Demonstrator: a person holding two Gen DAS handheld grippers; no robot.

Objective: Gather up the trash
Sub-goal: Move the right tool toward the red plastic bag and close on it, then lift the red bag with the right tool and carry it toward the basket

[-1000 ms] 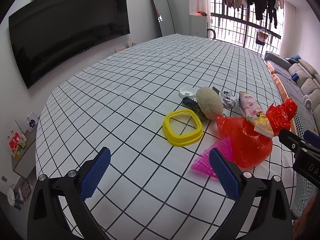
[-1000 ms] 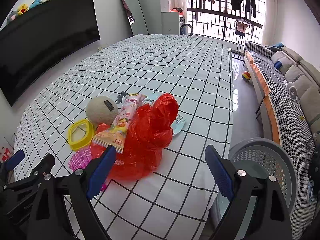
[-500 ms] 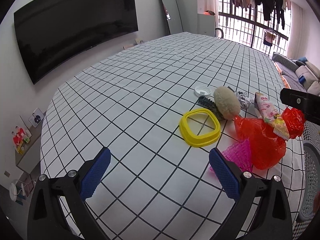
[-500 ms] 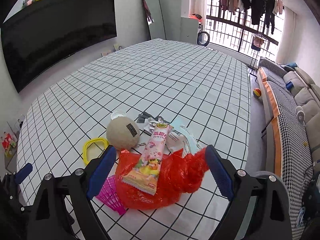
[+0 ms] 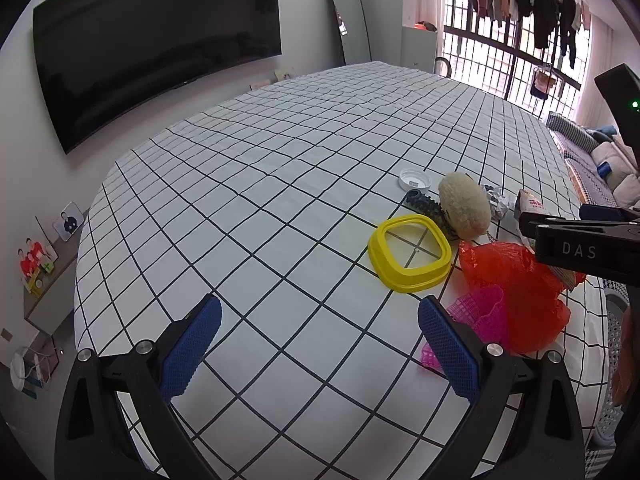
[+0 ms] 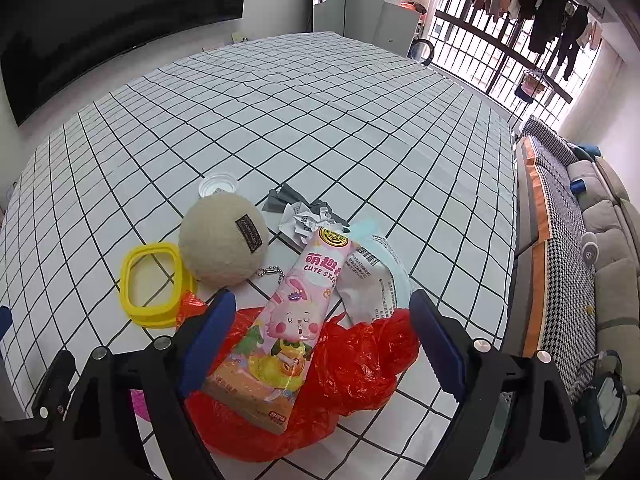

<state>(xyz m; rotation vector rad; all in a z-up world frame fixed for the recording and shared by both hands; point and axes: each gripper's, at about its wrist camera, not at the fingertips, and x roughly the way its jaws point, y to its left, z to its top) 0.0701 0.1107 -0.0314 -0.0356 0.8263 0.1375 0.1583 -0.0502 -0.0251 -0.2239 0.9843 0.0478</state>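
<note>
My right gripper [image 6: 318,334] is spread wide over the pink snack packet [image 6: 286,326], which lies on the red plastic bag [image 6: 352,364], long axis pointing away from me, possibly untouched. My left gripper [image 5: 320,346] gapes empty above the tabletop [image 5: 256,184].

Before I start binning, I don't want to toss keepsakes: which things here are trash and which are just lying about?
Likely trash: snack wrapper, red bag, crumpled paper, face mask, white lid.

Probably just lying about: plush ball, yellow frame, pink basket.
</note>
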